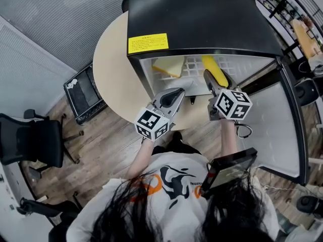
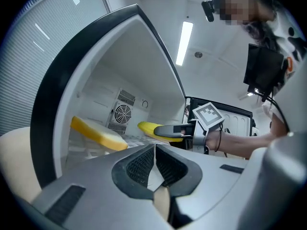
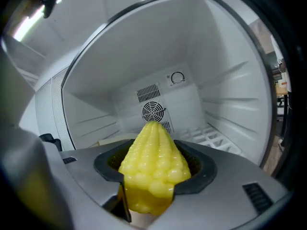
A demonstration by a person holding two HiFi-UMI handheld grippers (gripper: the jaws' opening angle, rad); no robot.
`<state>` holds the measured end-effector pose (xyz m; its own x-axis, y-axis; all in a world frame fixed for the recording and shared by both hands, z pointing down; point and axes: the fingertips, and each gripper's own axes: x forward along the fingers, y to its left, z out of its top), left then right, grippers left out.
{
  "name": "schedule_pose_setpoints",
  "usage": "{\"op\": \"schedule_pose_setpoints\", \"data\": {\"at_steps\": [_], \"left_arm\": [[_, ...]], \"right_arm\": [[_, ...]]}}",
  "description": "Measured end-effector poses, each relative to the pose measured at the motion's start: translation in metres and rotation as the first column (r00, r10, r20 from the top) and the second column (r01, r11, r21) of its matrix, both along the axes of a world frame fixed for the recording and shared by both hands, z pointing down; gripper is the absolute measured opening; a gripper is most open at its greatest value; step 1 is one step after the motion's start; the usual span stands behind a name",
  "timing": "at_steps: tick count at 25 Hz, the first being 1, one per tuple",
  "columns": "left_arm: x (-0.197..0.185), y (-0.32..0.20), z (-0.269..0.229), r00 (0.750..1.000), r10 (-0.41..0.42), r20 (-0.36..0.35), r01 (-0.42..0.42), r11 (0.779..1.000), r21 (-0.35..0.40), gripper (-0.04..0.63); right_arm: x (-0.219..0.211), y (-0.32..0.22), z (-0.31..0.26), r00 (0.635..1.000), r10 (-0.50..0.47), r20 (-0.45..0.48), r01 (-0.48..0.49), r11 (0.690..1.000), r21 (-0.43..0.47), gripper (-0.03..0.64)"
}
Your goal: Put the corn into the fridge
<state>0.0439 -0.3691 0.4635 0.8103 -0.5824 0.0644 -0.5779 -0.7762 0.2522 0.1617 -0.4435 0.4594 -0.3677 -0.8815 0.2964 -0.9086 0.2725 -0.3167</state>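
Right hand-held gripper (image 1: 211, 83) is clenched on the corn (image 3: 152, 163): its own view shows the yellow cob squeezed between the two dark pads, thick end low in the grip and tapered tip pointing straight ahead into the fridge (image 1: 202, 19). From the head view the cob reaches past the jaw tips through the open front, over the right part of the white wire shelf (image 3: 213, 138); whether it touches the shelf cannot be told. Beyond the tip, on the back wall, sits a round fan grille (image 3: 152, 111). Left hand-held gripper (image 2: 154, 164) is just beside the right one, outside the fridge's front and over the near edge of the round beige counter (image 1: 113, 74); its jaws are pressed together with nothing between them. On the left part of the same shelf lies a pale yellow block (image 2: 98, 133), apart from the corn. The fridge is black outside and white inside, stands on the counter, and carries a yellow label (image 1: 147, 43) at the front edge of its top. Its door (image 1: 287, 130) is swung wide open at the right.
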Motion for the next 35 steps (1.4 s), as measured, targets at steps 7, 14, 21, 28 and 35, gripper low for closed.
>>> {"op": "schedule_pose_setpoints", "data": {"at_steps": [7, 14, 21, 28, 35], "left_arm": [[-0.005, -0.009, 0.001, 0.999, -0.029, 0.018, 0.029, 1.000, 0.000, 0.011], [-0.019, -0.014, 0.002, 0.998, -0.063, 0.030, 0.063, 0.998, -0.005, 0.011], [-0.020, -0.012, 0.002, 0.998, -0.059, 0.028, 0.059, 0.998, -0.004, 0.011], [-0.023, -0.010, 0.002, 0.998, -0.059, 0.027, 0.059, 0.998, -0.004, 0.011], [-0.030, -0.009, 0.001, 0.998, -0.059, 0.024, 0.059, 0.998, -0.002, 0.011]], "right_arm": [[-0.014, -0.047, 0.005, 0.979, -0.142, -0.148, 0.142, 0.990, -0.014, 0.255], [-0.022, -0.057, 0.014, 0.931, -0.207, -0.302, 0.196, 0.978, -0.067, 0.255], [-0.031, -0.055, 0.023, 0.869, -0.242, -0.432, 0.217, 0.970, -0.107, 0.256], [-0.031, -0.055, 0.025, 0.847, -0.213, -0.487, 0.199, 0.977, -0.082, 0.256], [-0.028, -0.058, 0.026, 0.861, -0.176, -0.478, 0.154, 0.984, -0.085, 0.258]]}}
